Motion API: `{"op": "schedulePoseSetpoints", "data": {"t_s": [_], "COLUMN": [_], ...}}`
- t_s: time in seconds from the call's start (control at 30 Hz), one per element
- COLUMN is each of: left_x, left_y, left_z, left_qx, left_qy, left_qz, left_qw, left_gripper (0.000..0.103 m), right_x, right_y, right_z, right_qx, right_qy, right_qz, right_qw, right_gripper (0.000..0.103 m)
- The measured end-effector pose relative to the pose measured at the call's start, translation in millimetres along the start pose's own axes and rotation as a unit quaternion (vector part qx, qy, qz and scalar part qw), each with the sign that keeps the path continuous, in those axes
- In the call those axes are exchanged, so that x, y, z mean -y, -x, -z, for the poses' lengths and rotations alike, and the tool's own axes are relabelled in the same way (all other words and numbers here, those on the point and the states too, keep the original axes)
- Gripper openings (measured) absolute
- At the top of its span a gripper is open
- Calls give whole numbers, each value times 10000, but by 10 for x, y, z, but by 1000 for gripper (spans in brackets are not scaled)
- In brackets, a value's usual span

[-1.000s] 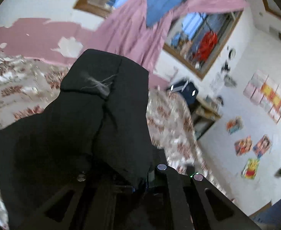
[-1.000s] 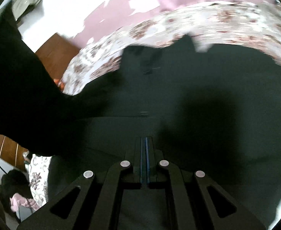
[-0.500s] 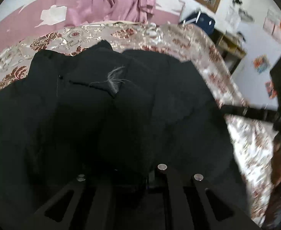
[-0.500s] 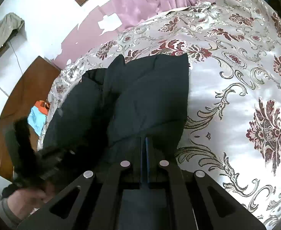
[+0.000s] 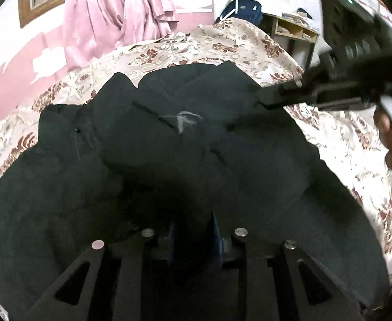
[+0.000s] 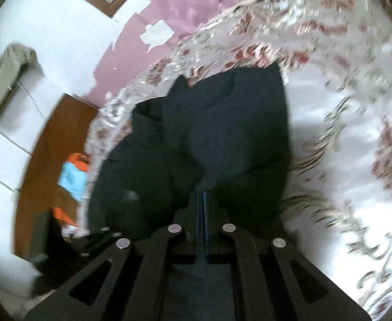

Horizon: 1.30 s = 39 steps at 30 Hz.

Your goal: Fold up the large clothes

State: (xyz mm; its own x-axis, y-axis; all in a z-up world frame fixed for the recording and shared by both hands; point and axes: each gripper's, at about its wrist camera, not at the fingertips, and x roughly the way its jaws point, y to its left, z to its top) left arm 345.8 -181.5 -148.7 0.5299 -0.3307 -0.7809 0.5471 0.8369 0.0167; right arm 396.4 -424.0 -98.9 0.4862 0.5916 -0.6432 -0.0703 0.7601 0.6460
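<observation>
Black garment [image 5: 169, 160] lies just ahead of the parted left fingers [image 5: 214, 230]

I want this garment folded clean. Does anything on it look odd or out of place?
Yes. A pale wisp of lint or thread clings to the black garment near a seam, standing out against the dark fabric lying on the floral bedspread.

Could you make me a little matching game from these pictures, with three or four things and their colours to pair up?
Things:
1. garment spread on the bed
2. curtain by the window
3. bedspread
4. backpack beyond the bed

Colours:
A. cream with red flowers
B. dark blue
C. black
D. pink

Pairs: 1-C, 2-D, 3-A, 4-B
</observation>
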Motion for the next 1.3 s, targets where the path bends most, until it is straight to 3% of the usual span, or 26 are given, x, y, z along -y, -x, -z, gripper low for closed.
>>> {"op": "schedulePoseSetpoints", "data": {"t_s": [0.17, 0.27, 0.33, 0.37, 0.4, 0.6, 0.77, 0.8, 0.83, 0.9, 1.0, 1.03, 1.13, 1.2, 1.23, 1.3], "left_x": [73, 211, 334, 404, 436, 241, -8, -59, -152, -324, -819, -1010, -1483, -1772, -1882, -2018], "left_y": [37, 51, 70, 79, 76, 226, 386, 422, 496, 626, 861, 896, 842, 630, 504, 351], "left_z": [103, 116, 127, 139, 144, 293, 465, 489, 529, 569, 553, 534, 524, 581, 634, 756], "left_qx": [143, 306, 419, 466, 472, 378, 333, 336, 380, 482, 786, 847, 770, 285, -17, -292], "left_qy": [-274, -506, -724, -861, -923, -491, -160, -74, 71, 316, 981, 1188, 1686, 2020, 2134, 2245], "left_qz": [-22, 42, 4, -18, -46, 63, 30, 65, 144, 196, 120, -30, -503, -849, -1018, -1100], "left_qw": [9995, 9982, 9965, 9952, 9946, 9981, 9993, 9994, 9991, 9981, 9920, 9893, 9814, 9753, 9716, 9678], "left_gripper": [22, 22, 22, 22, 22, 22, 22, 22, 22, 22, 25, 31, 35, 35, 34, 34], "right_x": [-140, -216, -249, -255, -257, -142, 19, -1, -26, -92, -309, -357, -377, -233, -66, 141], "right_y": [-198, -178, -120, -96, -66, -104, -431, -462, -475, -500, -420, -366, -192, -223, -349, -494], "right_z": [-26, -10, 6, 7, 14, -3, 159, 186, 199, 181, -2, -86, -286, -301, -276, -212], "right_qx": [-414, -359, -280, -263, -237, -426, -862, -828, -787, -828, -623, -506, -224, -331, -613, -909], "right_qy": [-229, -317, -326, -319, -288, -206, -487, -391, -270, 4, 599, 690, 695, 734, 656, 583], "right_qz": [-580, -803, -736, -676, -646, 10, -38, 18, 61, 146, 170, 92, -381, -22, 476, 911], "right_qw": [9972, 9956, 9964, 9969, 9972, 9989, 9951, 9958, 9965, 9965, 9961, 9963, 9966, 9968, 9948, 9900], "right_gripper": [4, 8, 33, 59, 70, 70, 70, 66, 58, 7, 8, 8, 7, 7, 7, 8]}}
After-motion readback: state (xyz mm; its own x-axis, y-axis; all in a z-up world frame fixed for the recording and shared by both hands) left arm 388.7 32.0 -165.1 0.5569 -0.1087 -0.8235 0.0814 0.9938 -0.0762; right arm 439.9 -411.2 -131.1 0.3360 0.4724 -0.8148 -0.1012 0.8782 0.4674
